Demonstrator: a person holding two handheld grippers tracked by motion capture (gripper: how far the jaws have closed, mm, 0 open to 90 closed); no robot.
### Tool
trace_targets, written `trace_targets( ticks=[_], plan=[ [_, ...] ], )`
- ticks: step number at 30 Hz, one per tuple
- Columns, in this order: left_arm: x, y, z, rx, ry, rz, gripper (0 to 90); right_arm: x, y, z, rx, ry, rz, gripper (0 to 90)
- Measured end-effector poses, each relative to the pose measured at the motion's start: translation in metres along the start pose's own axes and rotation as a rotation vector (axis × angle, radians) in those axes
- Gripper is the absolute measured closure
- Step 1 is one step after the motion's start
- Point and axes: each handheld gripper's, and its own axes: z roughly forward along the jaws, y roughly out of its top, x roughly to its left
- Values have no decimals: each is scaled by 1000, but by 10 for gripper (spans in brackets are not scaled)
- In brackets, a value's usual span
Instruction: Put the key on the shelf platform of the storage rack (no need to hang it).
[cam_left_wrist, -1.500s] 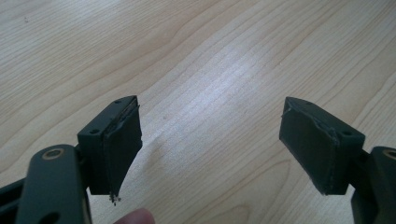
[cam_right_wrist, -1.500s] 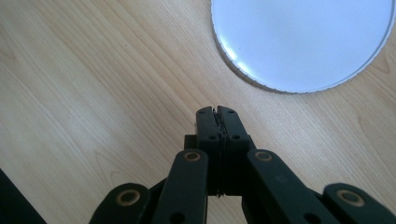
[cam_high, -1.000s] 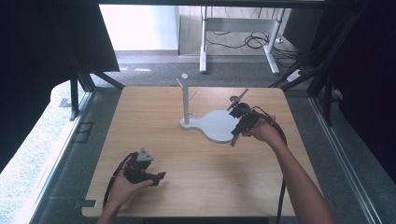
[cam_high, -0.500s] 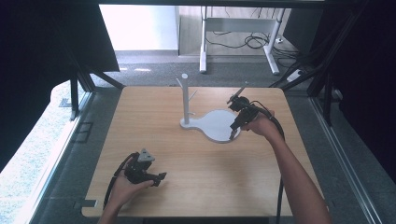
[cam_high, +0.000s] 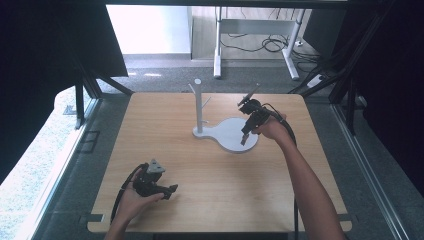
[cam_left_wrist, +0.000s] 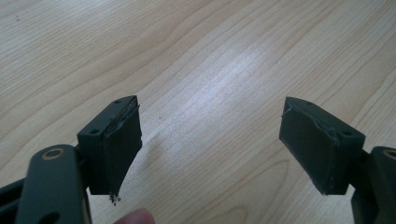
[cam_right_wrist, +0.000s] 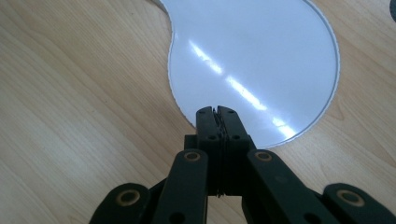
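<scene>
A: Since the white plastic stand with its flat rounded base and upright pegged post (cam_high: 227, 134) sits centre-far on the wooden counter (cam_high: 210, 190), where to grip?

B: Probably light, stiff, slippery; take the post. Right tool (cam_high: 246, 131), jaws pressed together empty, hovers over its base; left tool (cam_high: 170, 189) gapes wide, near-left.

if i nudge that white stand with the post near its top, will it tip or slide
The white stand has a wide flat base lying flush on the wooden table, so it probably resists tipping. Its surface looks glossy in the right gripper view, so it may slide. The post is tall and thin; a high push gives more leverage to tip.
</scene>
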Motion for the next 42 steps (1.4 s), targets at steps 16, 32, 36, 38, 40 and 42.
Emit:
trace_targets(
  ticks=[16, 32, 36, 38, 40, 42],
  plan=[
    [0, 0, 2, 9, -1, 9, 213, -9, 15, 10, -17, 13, 17, 892],
    [0, 0, 1, 2, -7, -3, 213, -16, 27, 29, -14, 21, 45, 892],
    [1, -1, 1, 0, -8, -5, 213, -18, 31, 33, -12, 11, 45, 892],
    [1, -1, 1, 4, -9, -5, 213, -19, 34, 36, -14, 8, 50, 892],
    [1, -1, 2, 6, -8, -3, 213, -20, 35, 39, -16, 6, 58, 892],
    [0, -1, 2, 6, -9, -2, 213, -21, 36, 42, -18, 6, 60, 892]
  ],
)
